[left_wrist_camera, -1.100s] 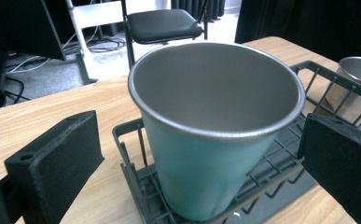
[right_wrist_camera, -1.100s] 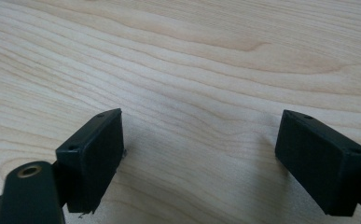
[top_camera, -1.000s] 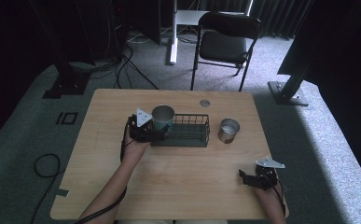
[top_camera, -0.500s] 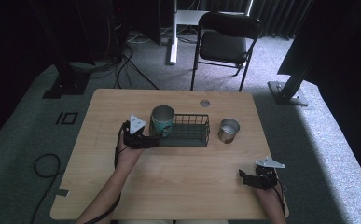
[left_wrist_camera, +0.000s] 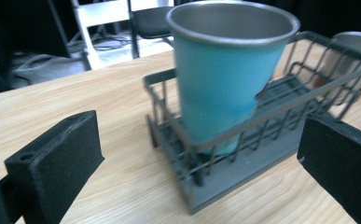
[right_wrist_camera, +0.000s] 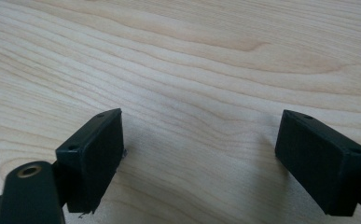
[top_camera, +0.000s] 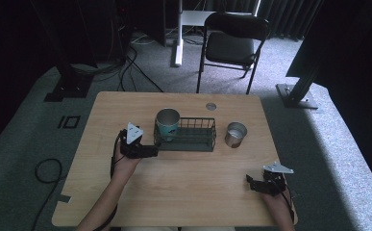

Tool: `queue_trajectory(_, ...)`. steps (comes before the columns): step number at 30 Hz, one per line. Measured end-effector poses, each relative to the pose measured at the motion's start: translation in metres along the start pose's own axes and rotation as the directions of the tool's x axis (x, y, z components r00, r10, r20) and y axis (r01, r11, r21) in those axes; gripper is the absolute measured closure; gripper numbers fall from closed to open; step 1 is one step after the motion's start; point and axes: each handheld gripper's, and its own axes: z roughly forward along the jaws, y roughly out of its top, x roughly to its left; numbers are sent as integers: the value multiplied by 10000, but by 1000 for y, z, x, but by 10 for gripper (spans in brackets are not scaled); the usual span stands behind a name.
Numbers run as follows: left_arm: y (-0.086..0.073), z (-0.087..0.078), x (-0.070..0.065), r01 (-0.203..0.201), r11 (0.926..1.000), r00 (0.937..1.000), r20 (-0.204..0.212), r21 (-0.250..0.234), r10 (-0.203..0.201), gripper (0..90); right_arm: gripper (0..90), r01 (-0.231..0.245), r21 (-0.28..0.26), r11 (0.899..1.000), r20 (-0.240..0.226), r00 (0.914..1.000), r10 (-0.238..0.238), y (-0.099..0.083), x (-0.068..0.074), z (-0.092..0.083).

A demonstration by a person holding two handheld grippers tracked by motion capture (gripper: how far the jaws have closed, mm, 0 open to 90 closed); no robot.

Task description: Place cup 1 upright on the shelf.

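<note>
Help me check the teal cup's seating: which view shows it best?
The left gripper view: the teal cup stands close up, upright inside the wire basket. The high view shows it small at the basket's left end.

- The high view is dim: the room's edges fall to near black, while a pale band of light crosses the floor on the right.
- The tabletop is evenly lit, with soft, short shadows and no glare.
- In the left gripper view the teal cup is slightly smeared by motion blur, its rim catching a dull sheen; the background is soft.
- In the right gripper view the wood grain is sharp, and the near fingers are soft-edged and cast faint shadows.
</note>
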Motion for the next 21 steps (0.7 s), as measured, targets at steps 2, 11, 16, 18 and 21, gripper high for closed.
queue_trajectory(2, -4, -2, 1, 17, 10000, 10000, 7, 71, -17, 4, 149, -5, 9, 10000, 0, 10000, 5, 0, 0, 0)
queue_trajectory(11, -23, -13, 12, 200, 9989, 9998, -31, 422, -198, 4, 149, -4, 3, 10000, -1, 10000, 4, 0, 0, 0)
queue_trajectory(16, -35, -20, 18, 342, 9978, 9994, -127, 563, -335, 4, 149, 1, 3, 10000, -1, 10000, -1, 0, 0, 0)
queue_trajectory(18, -40, -22, 20, 361, 9973, 9992, -170, 632, -350, 4, 149, 0, 4, 10000, -2, 10000, 0, 0, 0, 0)
queue_trajectory(21, -46, -25, 22, 407, 9967, 9991, -184, 702, -395, 4, 149, -6, 5, 10000, 0, 10000, 6, 0, 0, 0)
